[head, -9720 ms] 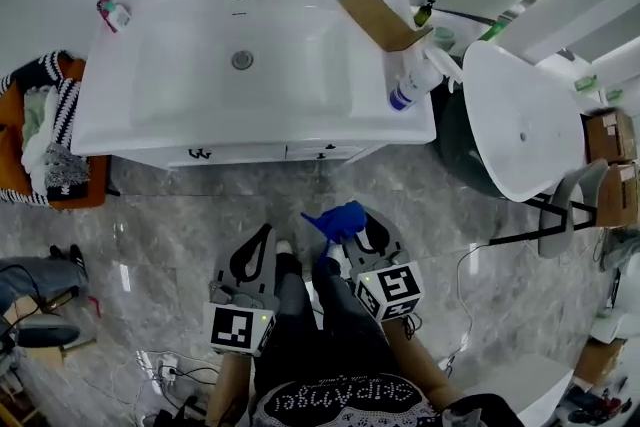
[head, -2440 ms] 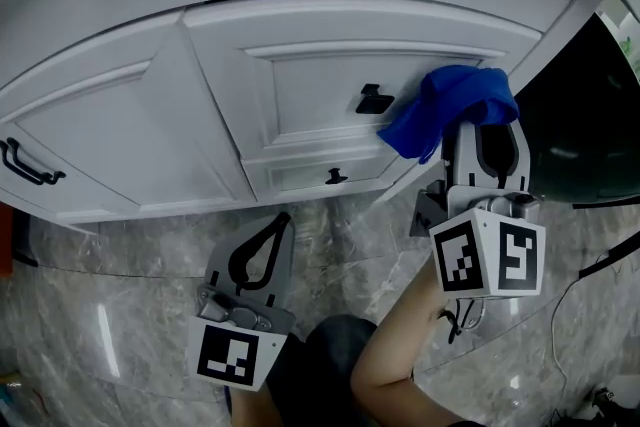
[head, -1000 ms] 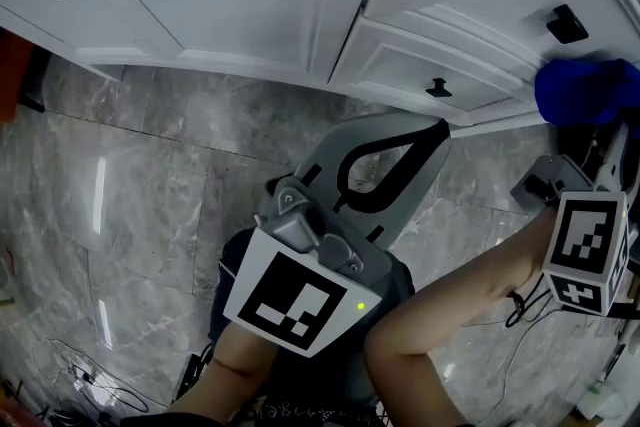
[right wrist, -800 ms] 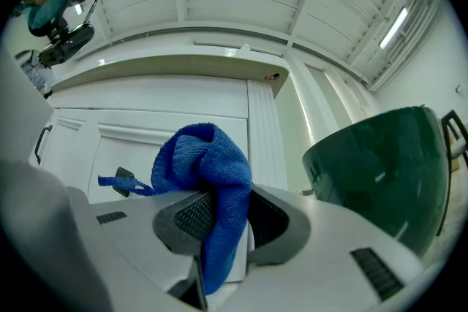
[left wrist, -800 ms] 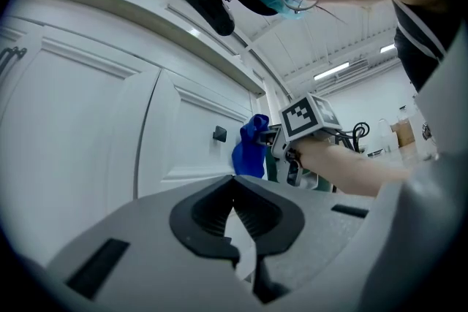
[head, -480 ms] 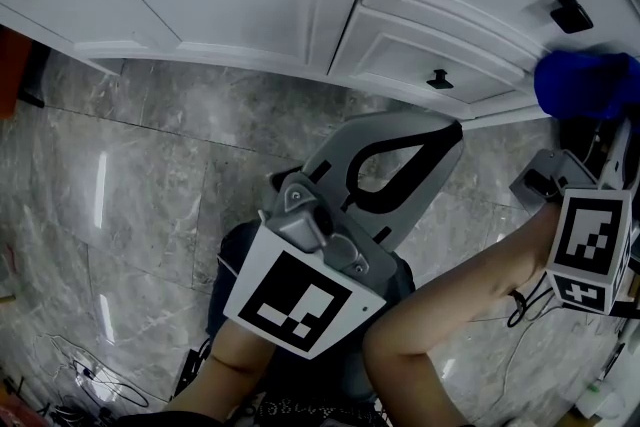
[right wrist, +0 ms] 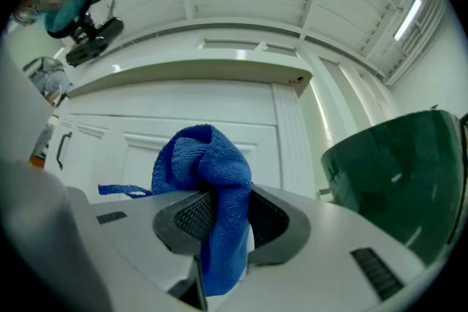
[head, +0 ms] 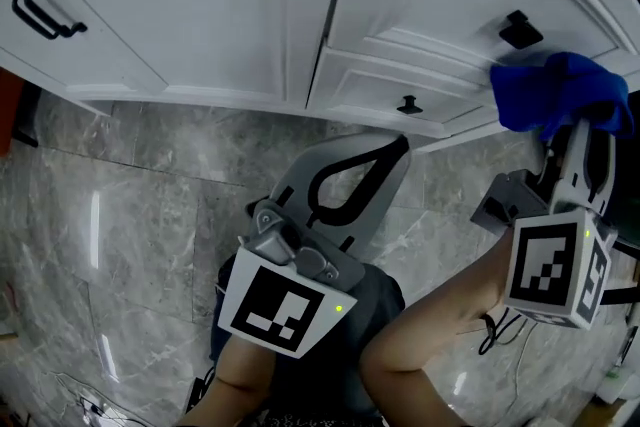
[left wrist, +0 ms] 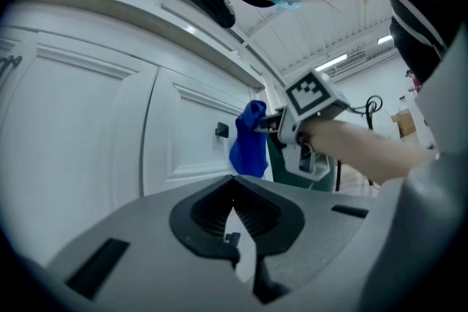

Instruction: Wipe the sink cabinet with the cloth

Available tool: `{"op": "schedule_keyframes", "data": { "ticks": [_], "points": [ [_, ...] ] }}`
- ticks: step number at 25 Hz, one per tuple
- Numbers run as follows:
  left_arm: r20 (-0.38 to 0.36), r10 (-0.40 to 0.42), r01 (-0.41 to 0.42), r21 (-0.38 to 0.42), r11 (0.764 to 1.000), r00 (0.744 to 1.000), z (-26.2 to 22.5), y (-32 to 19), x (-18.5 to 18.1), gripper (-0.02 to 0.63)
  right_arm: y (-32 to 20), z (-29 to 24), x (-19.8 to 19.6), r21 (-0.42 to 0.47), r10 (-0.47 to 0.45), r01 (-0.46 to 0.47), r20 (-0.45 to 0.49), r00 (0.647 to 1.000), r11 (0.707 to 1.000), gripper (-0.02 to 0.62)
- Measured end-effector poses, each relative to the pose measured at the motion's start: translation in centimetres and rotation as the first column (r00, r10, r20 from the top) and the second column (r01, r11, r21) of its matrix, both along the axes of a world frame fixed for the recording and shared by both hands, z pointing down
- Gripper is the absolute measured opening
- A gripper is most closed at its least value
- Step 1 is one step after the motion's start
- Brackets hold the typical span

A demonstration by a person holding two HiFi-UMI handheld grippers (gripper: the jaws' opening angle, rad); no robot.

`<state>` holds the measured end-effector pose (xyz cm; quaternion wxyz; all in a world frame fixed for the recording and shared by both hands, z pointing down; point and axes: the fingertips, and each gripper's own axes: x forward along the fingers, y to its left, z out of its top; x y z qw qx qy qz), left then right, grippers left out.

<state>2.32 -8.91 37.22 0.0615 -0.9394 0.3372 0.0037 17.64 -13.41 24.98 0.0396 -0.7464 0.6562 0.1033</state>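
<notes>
The white sink cabinet (head: 200,5) fills the top of the head view, seen from low down. My right gripper (head: 578,147) is shut on a bunched blue cloth (head: 550,100), which rests against the cabinet front just below and right of a black square knob (head: 514,28). In the right gripper view the cloth (right wrist: 212,179) hangs folded between the jaws of that gripper (right wrist: 219,230), in front of a panelled door. My left gripper (head: 393,149) is held low over the floor, shut with nothing in it. Its own view shows the left gripper (left wrist: 234,186) and, beyond it, the cloth (left wrist: 248,142).
A dark green bin (right wrist: 409,186) stands right of the cabinet. A small black knob (head: 408,103) and a black bar handle (head: 40,5) sit on other cabinet fronts. Grey marble floor (head: 150,215) lies below. The person's knee (head: 340,315) is under the left gripper.
The head view has swung so the cabinet sits further left. The cloth stays pressed below and right of the black knob; 2.4 s ago it was level with that knob.
</notes>
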Motion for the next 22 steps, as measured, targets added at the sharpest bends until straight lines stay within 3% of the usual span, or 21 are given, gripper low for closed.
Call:
{"op": "schedule_keyframes", "data": {
  "ticks": [5,9,14,18,22],
  "points": [
    [0.058,-0.116,0.118,-0.031,0.993,0.992,0.8,-1.4,-3.3,0.000,0.8,-1.6,-6.0,-0.010,-0.167,0.167,0.032,0.985,0.986,0.115],
    [-0.041,-0.203,0.199,-0.086,0.976,0.978,-0.1,-1.8,-5.5,0.000,-0.1,0.7,-10.6,-0.084,-0.240,0.240,0.005,0.971,0.967,0.115],
    [-0.074,-0.270,0.263,-0.086,0.961,0.960,-0.9,-2.2,-7.7,0.000,-2.0,3.9,-16.6,-0.144,-0.400,0.399,0.024,0.916,0.906,0.115],
    [-0.053,-0.332,0.327,-0.087,0.941,0.942,-0.6,-2.8,-9.4,0.000,-3.2,6.4,-18.6,-0.176,-0.434,0.432,0.028,0.900,0.885,0.115],
    [-0.029,-0.333,0.330,-0.074,0.941,0.943,-0.4,-2.8,-9.4,0.000,-3.5,6.9,-18.9,-0.134,-0.413,0.410,-0.001,0.911,0.902,0.115]
  ]
}}
